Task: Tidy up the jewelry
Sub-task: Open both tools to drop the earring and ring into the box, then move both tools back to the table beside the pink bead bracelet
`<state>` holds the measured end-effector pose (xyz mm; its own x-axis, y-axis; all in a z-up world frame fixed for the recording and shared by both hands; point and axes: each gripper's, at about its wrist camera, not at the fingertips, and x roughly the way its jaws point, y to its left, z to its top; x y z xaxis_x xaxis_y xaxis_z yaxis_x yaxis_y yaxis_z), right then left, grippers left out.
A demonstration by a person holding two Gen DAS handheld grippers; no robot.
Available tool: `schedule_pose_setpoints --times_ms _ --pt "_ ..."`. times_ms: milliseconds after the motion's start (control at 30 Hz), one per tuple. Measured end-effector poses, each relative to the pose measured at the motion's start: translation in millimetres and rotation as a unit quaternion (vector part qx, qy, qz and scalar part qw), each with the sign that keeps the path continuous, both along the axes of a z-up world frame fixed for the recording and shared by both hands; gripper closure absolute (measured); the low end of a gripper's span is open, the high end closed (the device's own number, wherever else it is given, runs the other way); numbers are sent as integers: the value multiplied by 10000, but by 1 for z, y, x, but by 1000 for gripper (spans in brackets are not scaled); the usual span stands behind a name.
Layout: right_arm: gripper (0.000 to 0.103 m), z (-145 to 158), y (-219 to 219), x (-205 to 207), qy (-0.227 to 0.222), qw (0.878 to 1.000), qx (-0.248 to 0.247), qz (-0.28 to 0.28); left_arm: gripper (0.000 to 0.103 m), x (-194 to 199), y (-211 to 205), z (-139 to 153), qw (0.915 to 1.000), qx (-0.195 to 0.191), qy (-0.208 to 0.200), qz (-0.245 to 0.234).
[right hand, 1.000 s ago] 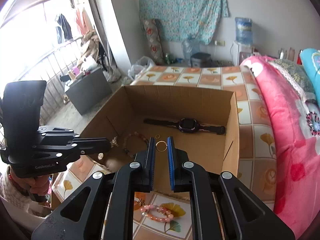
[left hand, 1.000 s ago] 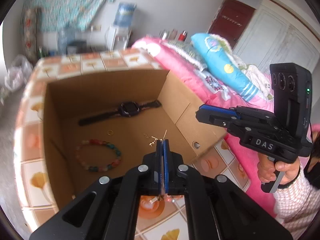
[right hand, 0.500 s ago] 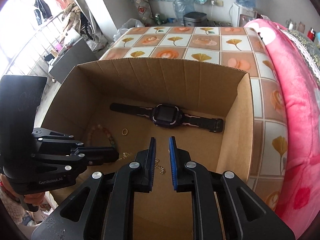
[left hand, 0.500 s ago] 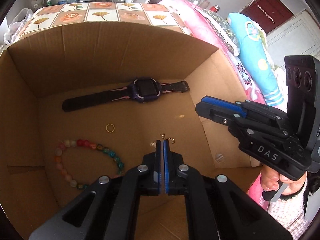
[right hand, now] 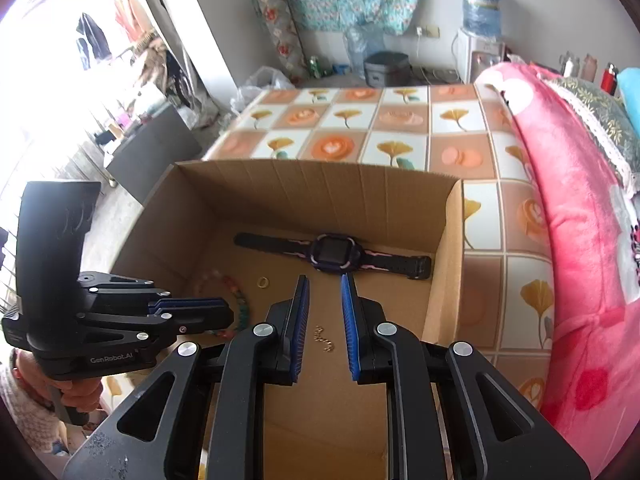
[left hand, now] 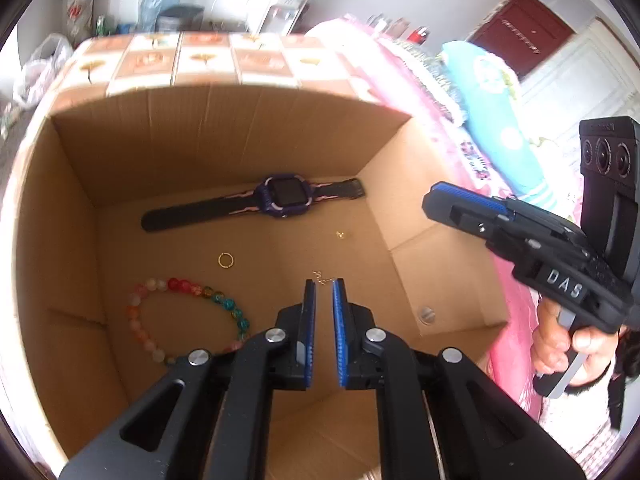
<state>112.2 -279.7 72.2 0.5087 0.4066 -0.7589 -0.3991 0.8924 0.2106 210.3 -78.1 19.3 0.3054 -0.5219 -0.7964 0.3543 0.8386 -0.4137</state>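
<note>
Left wrist view: the left tongs (left hand: 323,285) hang over the open brown cardboard box (left hand: 224,128), their blue-padded fingers slightly spread and pinching nothing. Just beyond their tips a small gold chain earring (left hand: 322,277) lies on the box floor. Further in lie a thin gold ring (left hand: 226,260), a bracelet of multicoloured round beads (left hand: 188,316) to the left, a dark purple smartwatch with a black strap (left hand: 256,202) along the far wall, and a tiny gold piece (left hand: 340,234) near the right wall. The right tongs (left hand: 472,206) are held above the box's right flap; from this side I cannot tell how their fingers stand.

Right wrist view: the right tongs (right hand: 324,280) are spread wide and empty, with the gold chain earring (right hand: 322,338) on the box floor between the fingers. The smartwatch (right hand: 334,255) lies beyond, the ring (right hand: 262,282) and bracelet (right hand: 236,300) to the left. The left tongs (right hand: 218,312) reach in from the left over the bracelet. The box (right hand: 320,188) rests on a bed with an orange-and-white flowered sheet (right hand: 404,120).
</note>
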Motion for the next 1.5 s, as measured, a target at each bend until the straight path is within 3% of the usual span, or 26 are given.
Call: schedule_pose_setpoints --times_ms 67,200,367,533,633,833,900,1067,1167,1267,1367,1400,1500 --pt "86 10 -7 -17 -157 9997 182 33 93 -16 7 12 9996 -88 -262 -43" --pt "85 26 -20 -60 -481 9977 452 161 75 -66 27 37 9944 -105 -1047 -95" --pt "83 26 -32 -111 -662 9954 640 252 60 -127 57 47 9871 -47 -1601 -43" --pt "81 5 -29 -143 -472 9960 705 286 49 -172 79 38 9860 -12 -1662 87" --pt "78 -17 -18 -156 -308 9973 562 350 43 -188 78 17 9884 101 -1511 121" --pt "76 -64 12 -160 61 9987 145 480 42 -193 56 -46 9898 811 -1142 266" --pt "75 -73 26 -160 -122 9981 31 607 42 -189 48 -62 9869 1148 -1086 333" --pt "72 -91 56 -155 -390 9936 -585 881 42 -182 37 -88 9841 1412 -1019 339" --pt "72 -100 67 -149 -443 9914 -825 919 39 -185 27 -89 9794 1605 -1192 267" --pt "88 -111 74 -147 -380 9897 -974 979 35 -186 20 -90 9767 1713 -1277 208" --pt "93 -115 78 -150 -539 9866 -1211 949 30 -188 14 -92 9737 1824 -1358 155" --pt "102 -115 77 -149 -544 9866 -1225 932 29 -189 12 -93 9725 1864 -1386 134" --pt "103 -113 67 -145 -490 9904 -1030 781 27 -190 10 -92 9727 1845 -1401 122"
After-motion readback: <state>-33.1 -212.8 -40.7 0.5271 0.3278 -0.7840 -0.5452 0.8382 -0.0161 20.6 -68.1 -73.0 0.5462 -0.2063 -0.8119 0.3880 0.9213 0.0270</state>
